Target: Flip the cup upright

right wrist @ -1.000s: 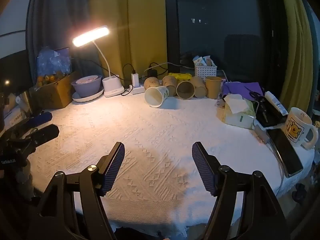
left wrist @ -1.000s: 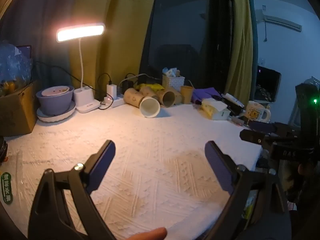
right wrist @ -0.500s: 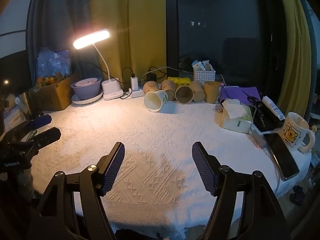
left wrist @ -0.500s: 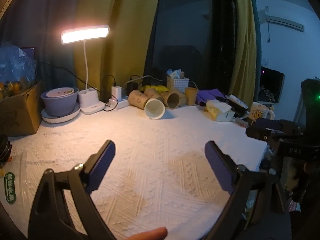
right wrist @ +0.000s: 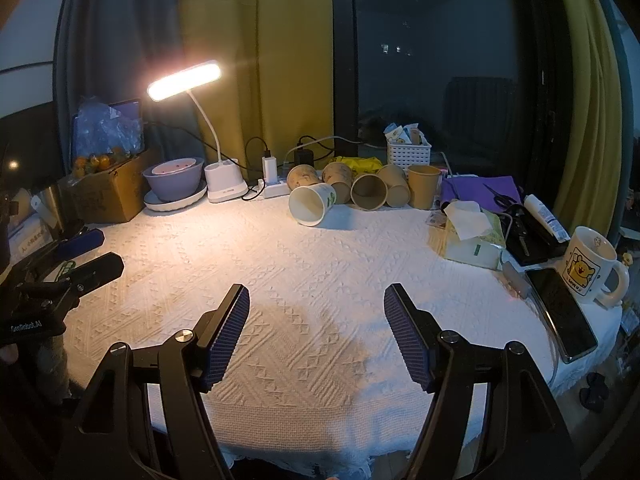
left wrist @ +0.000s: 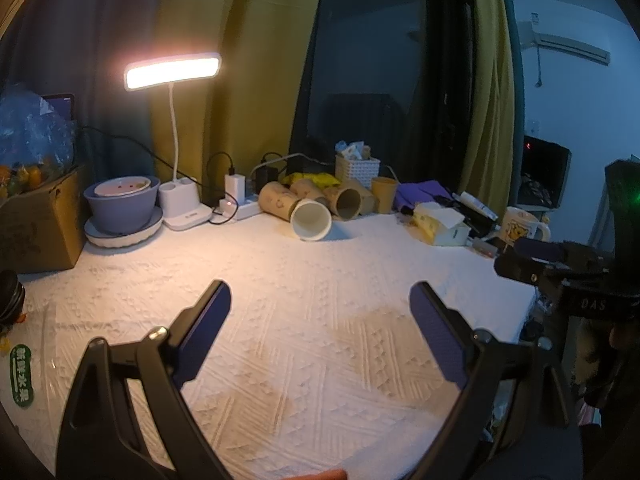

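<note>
On the far side of the table (right wrist: 320,280), which a white textured cloth covers, I see a desk lamp (right wrist: 184,80), then a row of brown paper cups (right wrist: 368,186) lying on their sides, and in front of them the white cup (right wrist: 310,204), also on its side with its mouth toward me. I hold both tools over the near part of the cloth, well apart from it: the left gripper (left wrist: 320,312) is spread wide with nothing between the pads, and the right gripper (right wrist: 316,316) the same. I judge the cup is thin paper, very light and easy to crush, so I would pinch it softly across the wall near the middle, not on the rim
</note>
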Motion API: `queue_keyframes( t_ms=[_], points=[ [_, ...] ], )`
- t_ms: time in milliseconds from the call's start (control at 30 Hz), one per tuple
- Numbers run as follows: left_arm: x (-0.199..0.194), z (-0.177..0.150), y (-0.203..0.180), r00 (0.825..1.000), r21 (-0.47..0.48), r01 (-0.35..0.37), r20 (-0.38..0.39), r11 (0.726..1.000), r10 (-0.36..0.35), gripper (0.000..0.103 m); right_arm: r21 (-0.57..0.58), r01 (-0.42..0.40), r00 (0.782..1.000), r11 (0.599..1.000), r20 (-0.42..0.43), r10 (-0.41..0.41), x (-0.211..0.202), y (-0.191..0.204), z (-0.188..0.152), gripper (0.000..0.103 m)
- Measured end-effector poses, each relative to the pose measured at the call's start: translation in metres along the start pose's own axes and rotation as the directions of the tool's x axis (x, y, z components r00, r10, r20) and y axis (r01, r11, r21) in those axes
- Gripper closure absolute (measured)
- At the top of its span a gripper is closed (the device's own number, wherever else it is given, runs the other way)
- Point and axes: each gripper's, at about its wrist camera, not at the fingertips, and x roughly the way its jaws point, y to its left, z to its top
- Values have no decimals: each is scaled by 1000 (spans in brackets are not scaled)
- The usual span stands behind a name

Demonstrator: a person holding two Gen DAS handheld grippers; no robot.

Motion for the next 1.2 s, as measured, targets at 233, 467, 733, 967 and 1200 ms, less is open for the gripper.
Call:
queue_keyframes(
  t_ms=[233,467,733,967,1200],
  points=[
    [-3,-1,-3,1000,14,9,10,1000,-9,11,0,-2,1000,1000,1,2,0,-1,0,30],
    [-3,1,-4,1000,15,17,13,1000,-17,11,-2,-1,1000,1000,1,1,-1,2,2,30],
    [-3,2,-6,1000,13,12,15,1000,-12,11,-1,-1,1000,1000,2,1,-1,2,2,30],
    [-3,3,-6,1000,14,15,16,1000,-15,11,-2,-1,1000,1000,2,1,-1,1,2,30],
    [-3,4,-7,1000,15,16,18,1000,-16,11,-1,-1,1000,1000,2,1,-1,1,2,30]
  ],
)
